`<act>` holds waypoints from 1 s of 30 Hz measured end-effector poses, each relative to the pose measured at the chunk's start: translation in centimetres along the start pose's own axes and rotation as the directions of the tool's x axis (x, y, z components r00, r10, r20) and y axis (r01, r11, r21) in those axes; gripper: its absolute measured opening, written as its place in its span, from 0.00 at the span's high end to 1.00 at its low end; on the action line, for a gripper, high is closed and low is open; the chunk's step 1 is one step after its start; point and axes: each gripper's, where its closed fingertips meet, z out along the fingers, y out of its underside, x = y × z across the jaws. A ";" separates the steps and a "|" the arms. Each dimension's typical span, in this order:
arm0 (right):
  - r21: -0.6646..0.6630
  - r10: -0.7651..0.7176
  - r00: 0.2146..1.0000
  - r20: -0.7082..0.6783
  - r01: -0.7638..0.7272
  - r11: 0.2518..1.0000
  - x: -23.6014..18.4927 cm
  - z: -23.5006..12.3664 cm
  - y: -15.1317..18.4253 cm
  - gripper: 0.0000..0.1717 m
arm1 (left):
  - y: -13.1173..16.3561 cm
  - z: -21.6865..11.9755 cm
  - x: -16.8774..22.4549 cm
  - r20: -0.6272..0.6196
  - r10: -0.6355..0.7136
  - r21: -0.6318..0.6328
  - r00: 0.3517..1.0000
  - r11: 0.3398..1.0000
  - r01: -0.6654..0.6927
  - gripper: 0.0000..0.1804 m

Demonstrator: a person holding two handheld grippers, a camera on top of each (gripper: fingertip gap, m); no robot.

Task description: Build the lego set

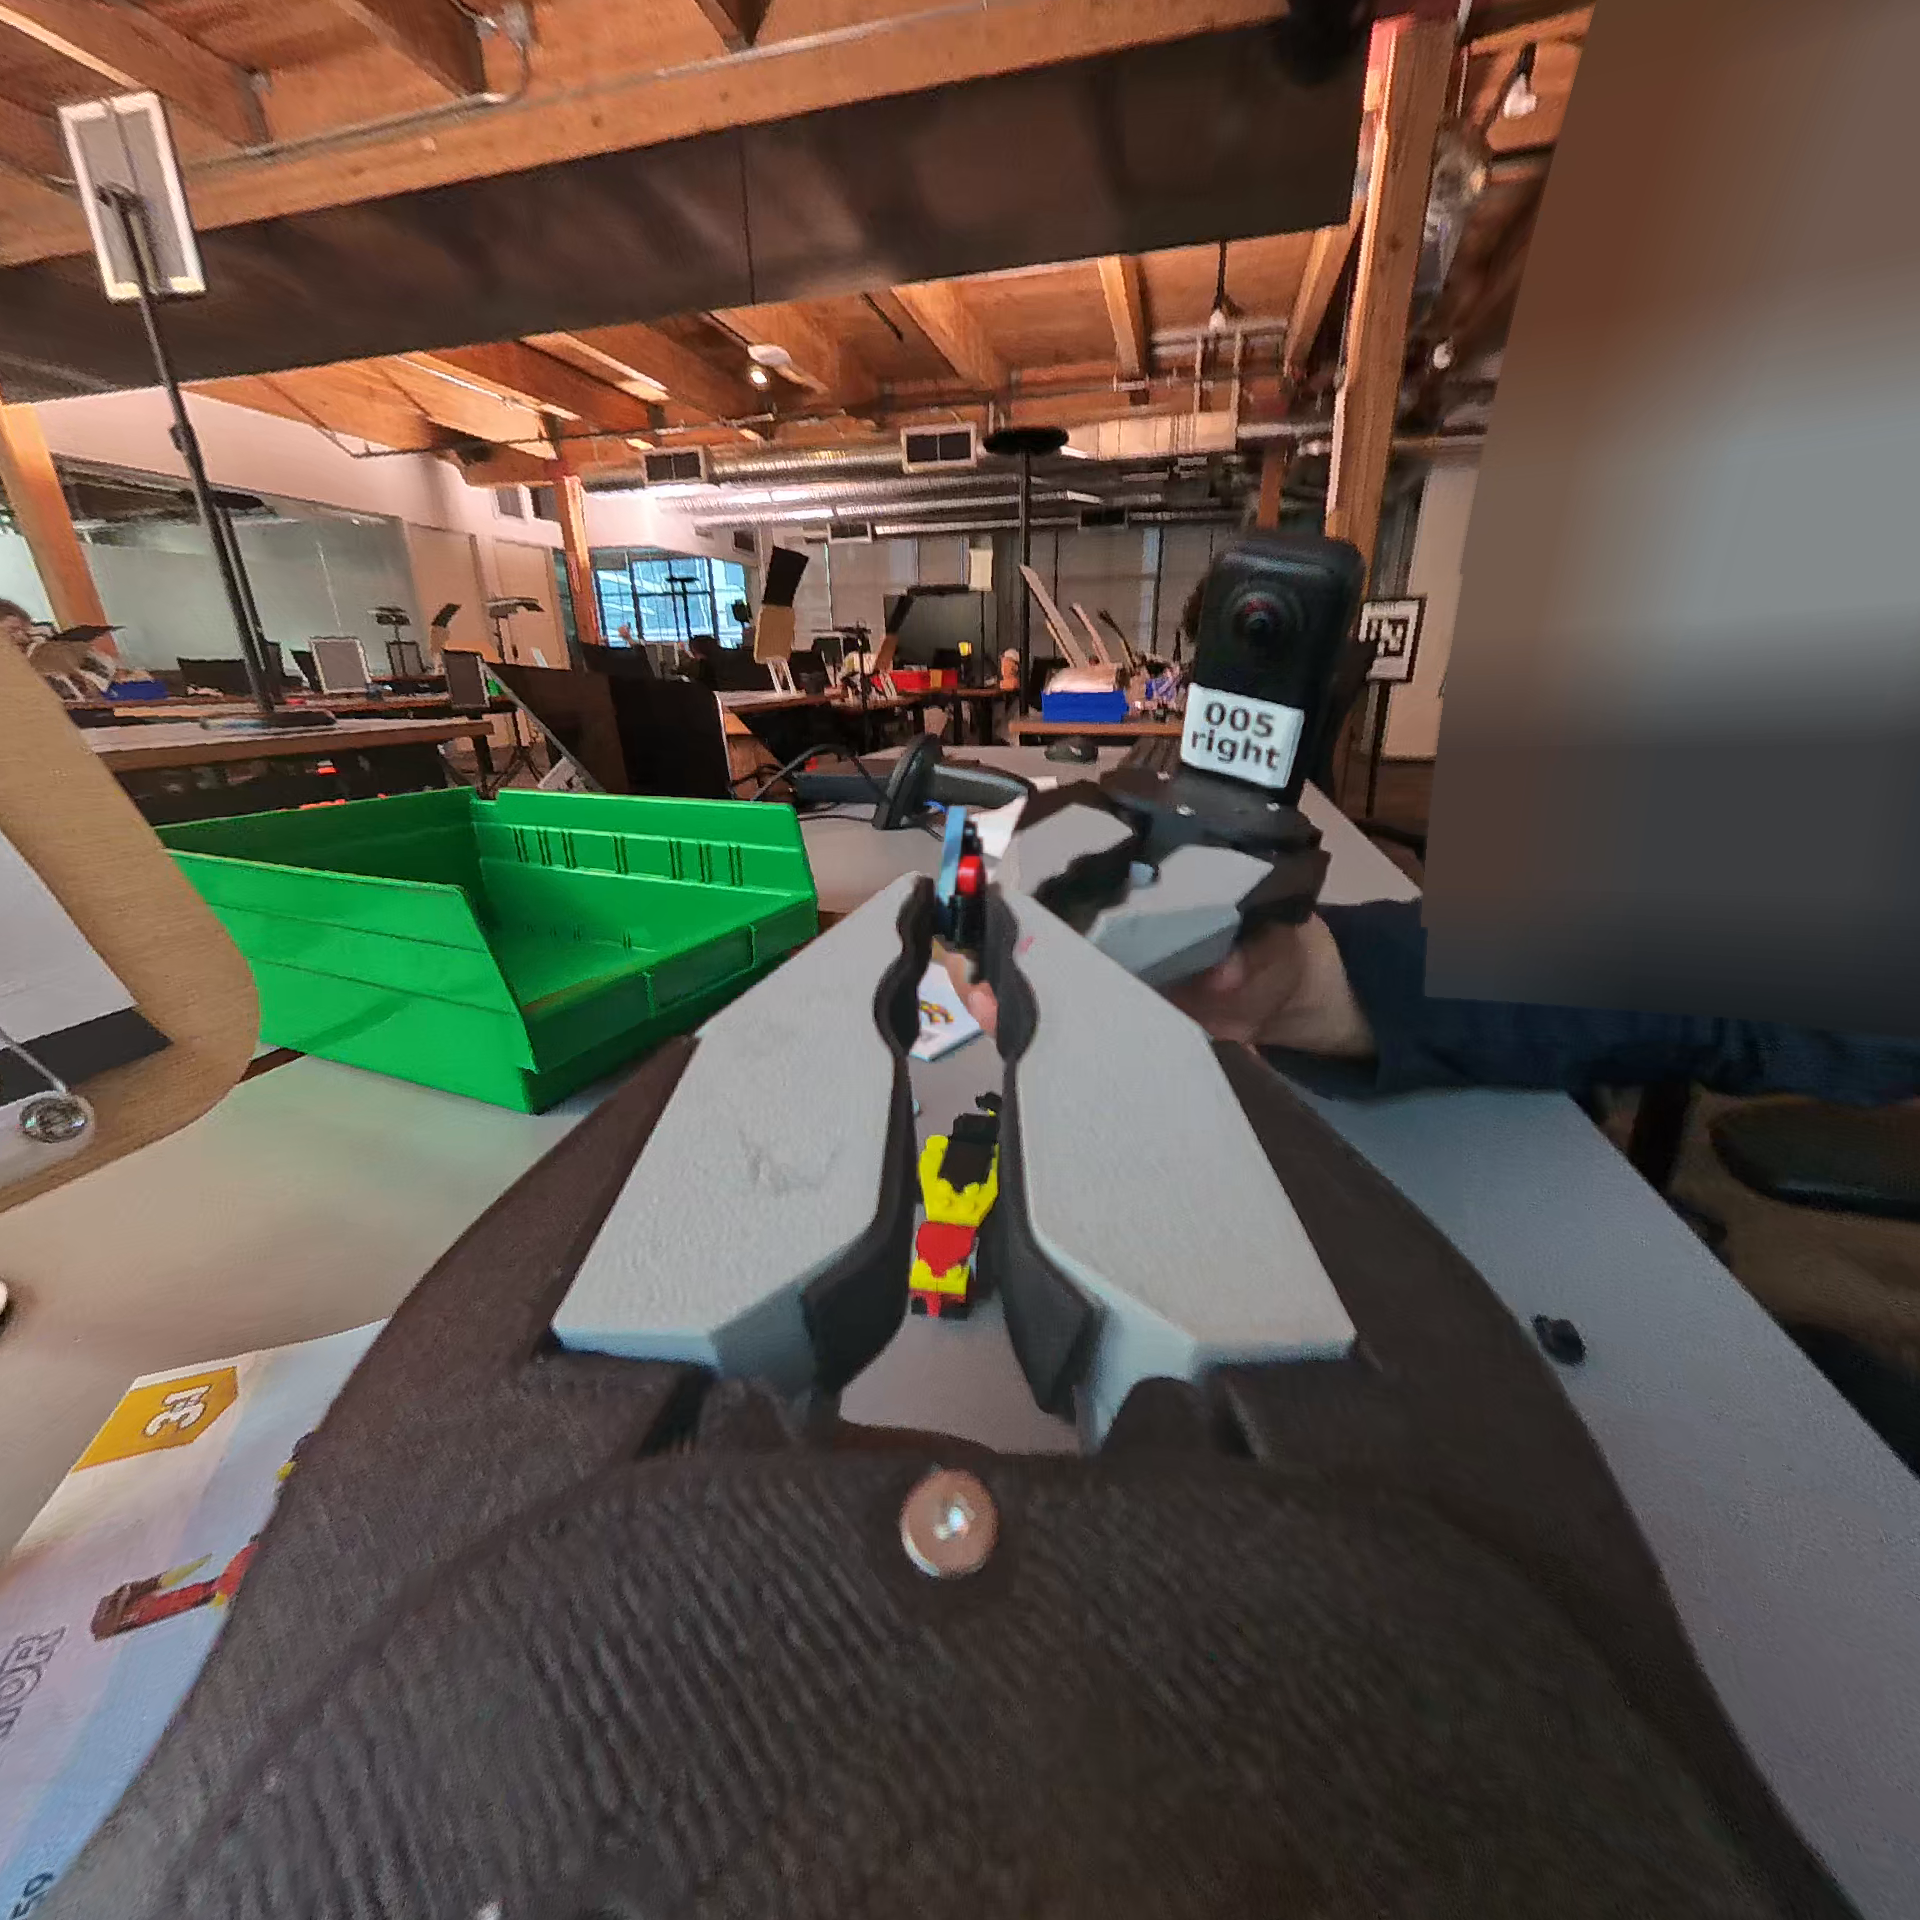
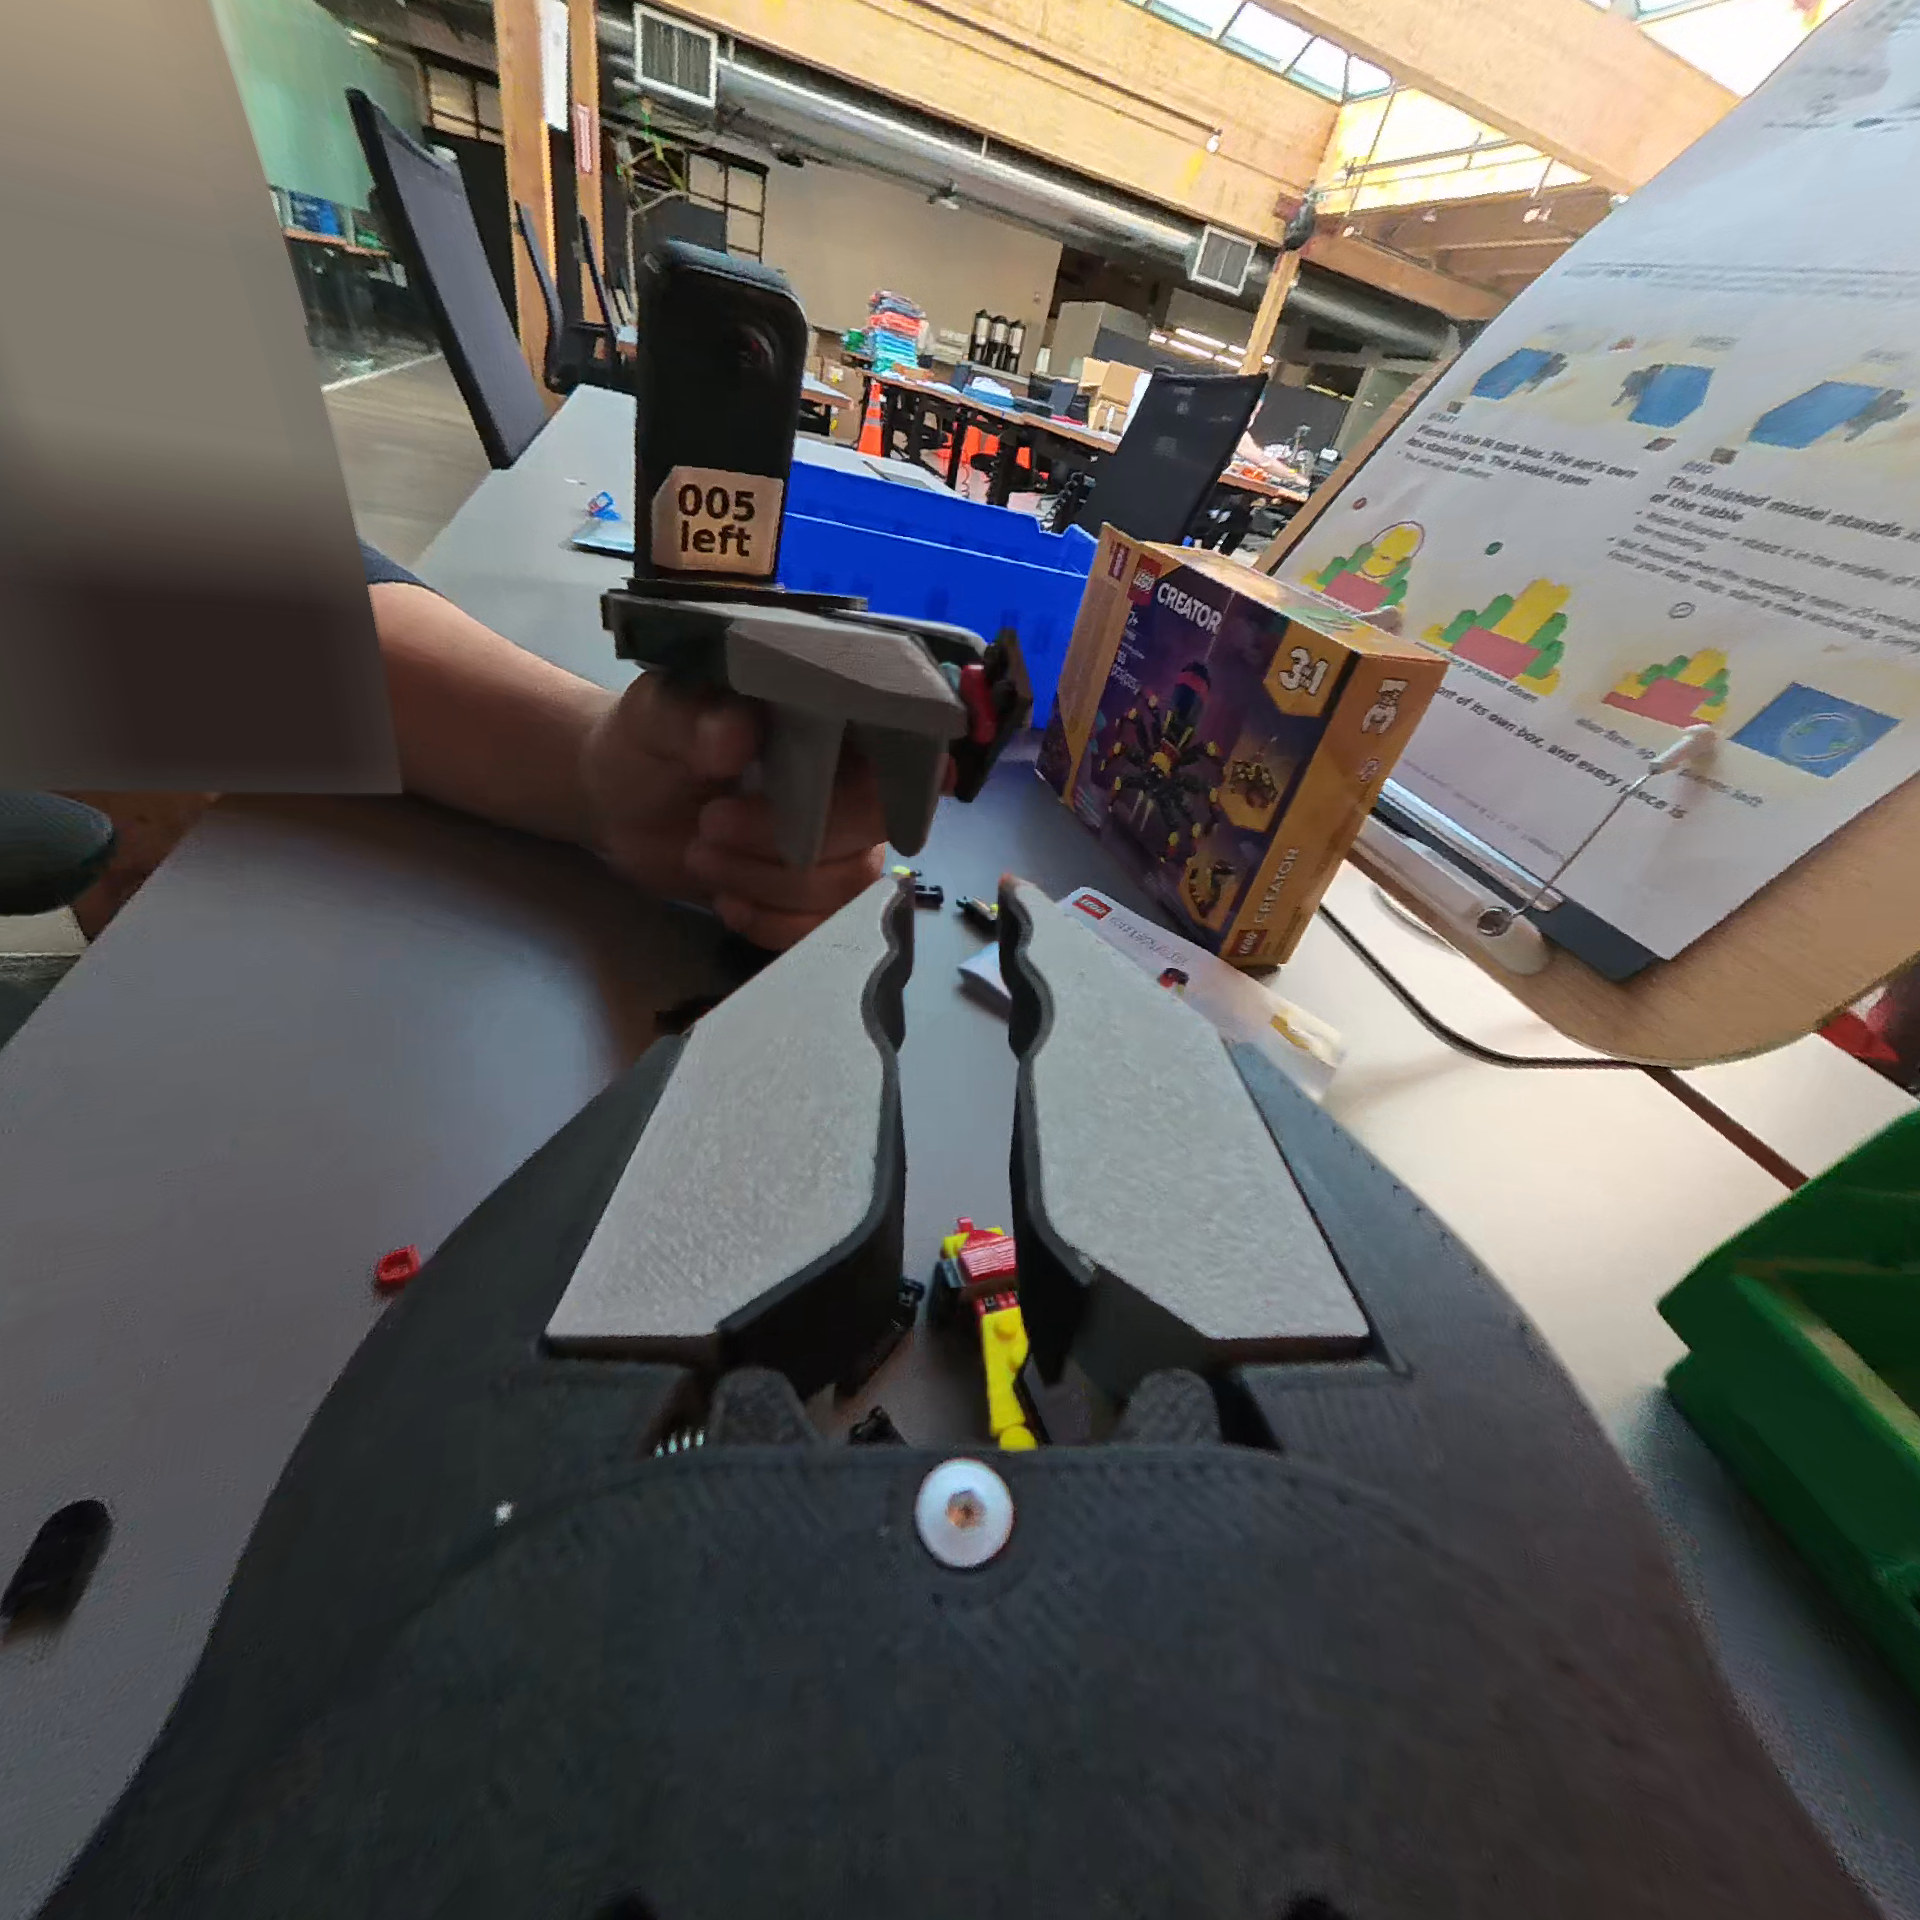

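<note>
The left gripper (image 1: 961,914) is nearly closed, its tips pinched on a small brick piece (image 1: 958,883) with blue, red and black parts that sticks up past the tips. The right gripper (image 2: 956,914) is slightly open with nothing between its pads, hovering over the grey table (image 2: 312,1039).

Lots of clutter around. A little yellow, red and black build (image 1: 951,1226) lies on the table under both grippers. Tiny black bits (image 2: 977,909) sit just past the right tips, and a loose red piece (image 2: 396,1267) is off to its left. The set box (image 2: 1236,748) stands close ahead of the right gripper, with a blue bin (image 2: 914,551) behind it and a booklet (image 2: 1174,956) lying beside it. A propped instruction sheet (image 2: 1662,571) fills the right side. A green bin (image 1: 488,935) sits left of the left gripper, with another booklet (image 1: 135,1558) near its base.
</note>
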 end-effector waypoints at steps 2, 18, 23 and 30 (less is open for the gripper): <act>0.022 0.009 1.000 -0.010 -0.008 1.000 0.0 0.0 -0.4 0.93 | 0.0 0.0 0.0 -0.005 -0.014 0.004 1.000 1.000 0.014 0.96; 0.045 0.010 0.999 -0.051 -0.008 0.999 -0.3 0.0 -1.5 0.99 | 0.8 0.9 1.4 -0.012 0.068 -0.046 0.998 0.997 -0.069 0.96; -0.004 0.007 1.000 -0.026 -0.008 1.000 -0.3 -0.1 -1.1 1.00 | 1.2 1.0 1.4 -0.014 0.072 -0.068 0.997 0.995 -0.073 0.96; -0.082 -0.063 0.998 -0.009 0.062 0.995 -0.5 -0.4 -0.2 0.99 | 1.9 0.9 2.0 -0.050 0.077 -0.143 0.996 0.986 -0.083 0.89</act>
